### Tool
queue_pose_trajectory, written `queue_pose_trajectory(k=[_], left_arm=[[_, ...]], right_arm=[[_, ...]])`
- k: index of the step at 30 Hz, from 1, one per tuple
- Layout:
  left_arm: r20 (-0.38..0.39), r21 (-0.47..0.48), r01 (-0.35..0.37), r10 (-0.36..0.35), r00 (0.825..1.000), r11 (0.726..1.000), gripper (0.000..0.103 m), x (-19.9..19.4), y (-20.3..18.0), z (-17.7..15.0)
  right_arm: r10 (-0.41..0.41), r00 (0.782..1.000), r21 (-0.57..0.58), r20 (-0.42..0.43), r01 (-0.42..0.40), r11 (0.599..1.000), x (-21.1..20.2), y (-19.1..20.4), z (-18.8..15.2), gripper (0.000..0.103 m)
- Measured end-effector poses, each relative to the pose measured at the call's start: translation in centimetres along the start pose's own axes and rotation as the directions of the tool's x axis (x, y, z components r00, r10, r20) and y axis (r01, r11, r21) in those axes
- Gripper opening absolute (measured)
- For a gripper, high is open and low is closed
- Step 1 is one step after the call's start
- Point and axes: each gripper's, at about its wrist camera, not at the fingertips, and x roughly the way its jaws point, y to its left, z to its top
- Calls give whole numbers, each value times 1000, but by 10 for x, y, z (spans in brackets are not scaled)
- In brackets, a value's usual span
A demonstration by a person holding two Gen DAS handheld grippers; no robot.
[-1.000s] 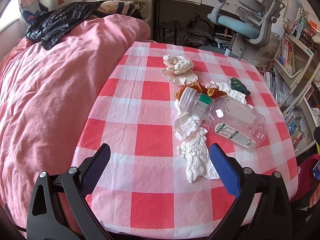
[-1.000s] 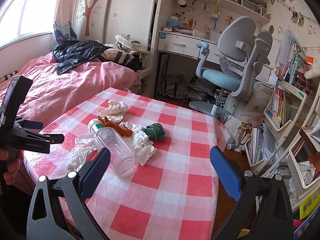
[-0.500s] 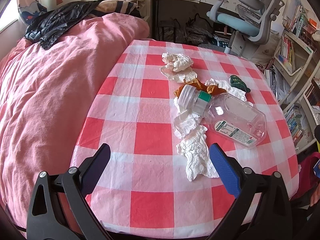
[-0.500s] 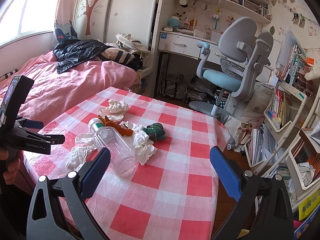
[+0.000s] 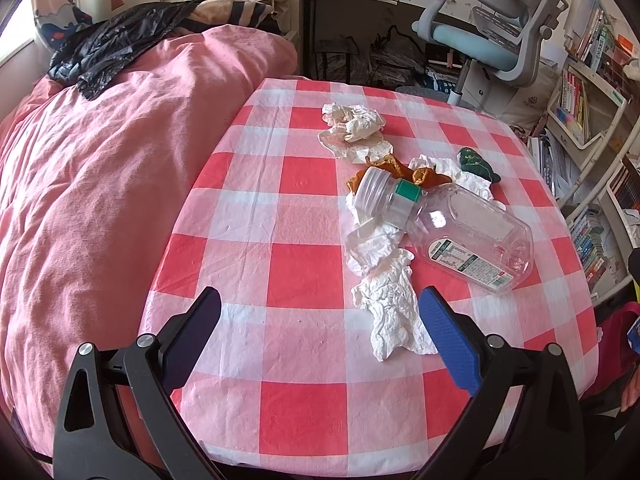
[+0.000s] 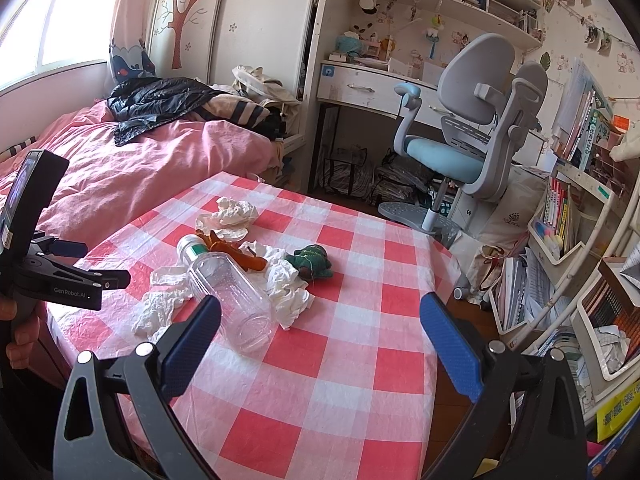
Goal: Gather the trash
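Trash lies in a heap on the red-and-white checked table (image 5: 300,264) (image 6: 360,360). A clear plastic bottle (image 5: 460,224) (image 6: 232,292) rests on its side with a green-banded cap. Crumpled white tissues (image 5: 390,308) (image 6: 160,304) lie beside it, and another white wad (image 5: 354,120) (image 6: 236,212) sits farther back. An orange wrapper (image 5: 400,172) (image 6: 240,256) and a small green bundle (image 5: 476,162) (image 6: 312,260) lie among them. My left gripper (image 5: 320,332) is open above the table's near edge, just short of the nearest tissue. My right gripper (image 6: 320,332) is open over the table, empty.
A bed with a pink duvet (image 5: 100,200) borders the table's left side, a black jacket (image 5: 116,44) on it. A grey-blue desk chair (image 6: 464,148) stands behind the table. Bookshelves (image 6: 580,220) crowd the right. A hand (image 6: 16,332) holds the left gripper's body (image 6: 44,264).
The left gripper has drawn slightly closer to the table and tissues. The right view has barely shifted. Both grippers stay open.
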Motion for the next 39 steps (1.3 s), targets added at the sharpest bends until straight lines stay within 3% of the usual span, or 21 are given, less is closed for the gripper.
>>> queue_pose_trajectory(k=[39], left_arm=[[-2, 9, 4, -4, 1000, 1000, 96, 0, -3, -1]], right_arm=[[-2, 1000, -10, -3, 2, 1000, 1, 3, 1, 95]])
